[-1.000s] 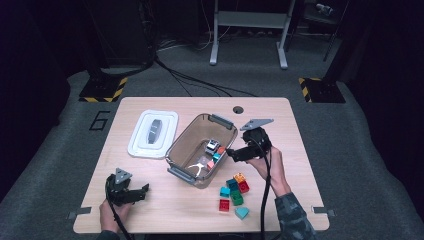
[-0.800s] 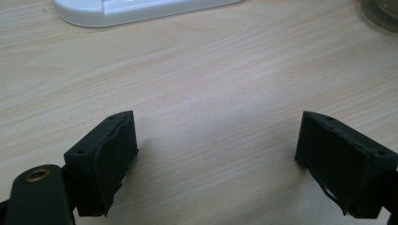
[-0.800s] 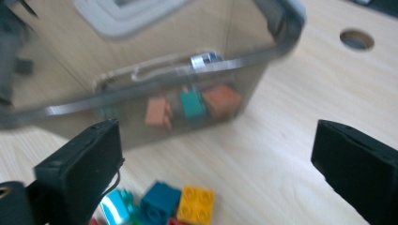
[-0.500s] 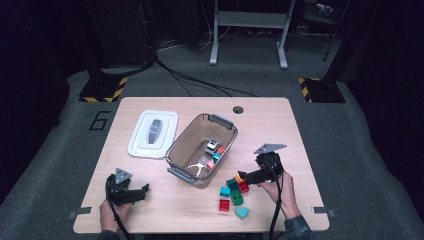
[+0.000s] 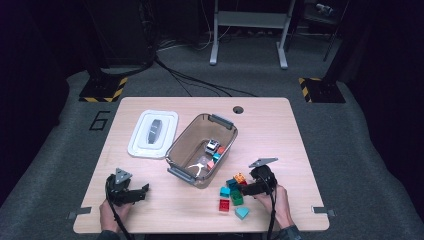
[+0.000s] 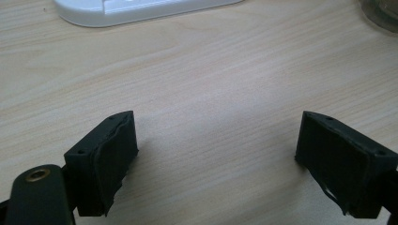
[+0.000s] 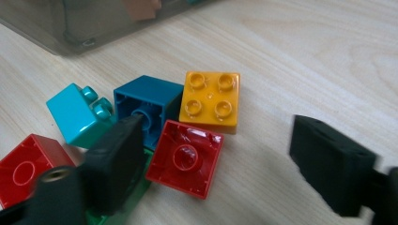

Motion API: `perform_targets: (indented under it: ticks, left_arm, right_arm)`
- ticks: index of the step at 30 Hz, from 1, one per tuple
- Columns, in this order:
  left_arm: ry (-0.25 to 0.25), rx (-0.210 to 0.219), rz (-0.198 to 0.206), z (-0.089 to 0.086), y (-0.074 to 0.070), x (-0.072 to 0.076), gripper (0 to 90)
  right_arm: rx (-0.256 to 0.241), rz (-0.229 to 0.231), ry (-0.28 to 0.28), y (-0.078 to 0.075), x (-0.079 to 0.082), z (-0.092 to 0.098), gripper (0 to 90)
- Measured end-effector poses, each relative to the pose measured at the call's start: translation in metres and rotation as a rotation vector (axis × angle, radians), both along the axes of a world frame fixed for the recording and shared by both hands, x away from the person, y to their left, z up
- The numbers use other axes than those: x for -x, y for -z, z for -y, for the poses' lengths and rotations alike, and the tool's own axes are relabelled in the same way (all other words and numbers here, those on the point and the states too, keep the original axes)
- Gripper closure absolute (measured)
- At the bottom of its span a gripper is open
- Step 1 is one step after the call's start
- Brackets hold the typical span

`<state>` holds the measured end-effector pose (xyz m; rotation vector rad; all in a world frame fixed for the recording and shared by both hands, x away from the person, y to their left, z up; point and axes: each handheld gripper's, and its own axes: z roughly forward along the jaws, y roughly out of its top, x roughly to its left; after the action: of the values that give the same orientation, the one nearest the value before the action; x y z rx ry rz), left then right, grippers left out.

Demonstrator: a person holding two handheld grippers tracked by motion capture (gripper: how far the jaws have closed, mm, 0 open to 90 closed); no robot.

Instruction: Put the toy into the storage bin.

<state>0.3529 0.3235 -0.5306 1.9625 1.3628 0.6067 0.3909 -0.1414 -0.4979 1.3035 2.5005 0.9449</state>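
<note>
Right claw point(image 7: 211, 159) spread wide, low over the block pile at lower centre of the right gripper view, straddling a red block point(image 7: 185, 157) lying hollow side up on the desk point(image 7: 305, 61), touching the orange block point(image 7: 210, 101). Probably light, rigid, glossy plastic, so slippery: best pinched across two flat opposite walls. Left claw point(image 6: 216, 164) spread too, holding nothing, lower left of the high view.
</note>
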Motion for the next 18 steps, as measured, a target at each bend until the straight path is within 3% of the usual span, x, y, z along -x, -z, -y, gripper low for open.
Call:
perform_targets:
  ticks: [2, 9, 14, 18]
  left_arm:
    - [0.0, 0.0, 0.0, 0.0, 0.0, 0.0, 12.6]
    - [-0.001, 0.0, 0.0, 0.0, 0.0, 0.0, 12.6]
    - [-0.001, 0.001, 0.0, 0.0, 0.0, 0.0, 12.7]
    - [-0.001, 0.001, 0.0, 0.0, 0.0, 0.0, 12.7]
  right_arm:
    - [0.007, -0.004, -0.009, 0.002, 0.0004, -0.0002, 29.2]
    - [0.038, 0.009, -0.02, 0.002, 0.0014, 0.0018, 55.1]
    - [0.072, 0.016, -0.015, -0.0018, 0.0014, 0.0009, 58.7]
    - [0.058, 0.041, 0.008, -0.0057, 0.0019, 0.0056, 59.0]
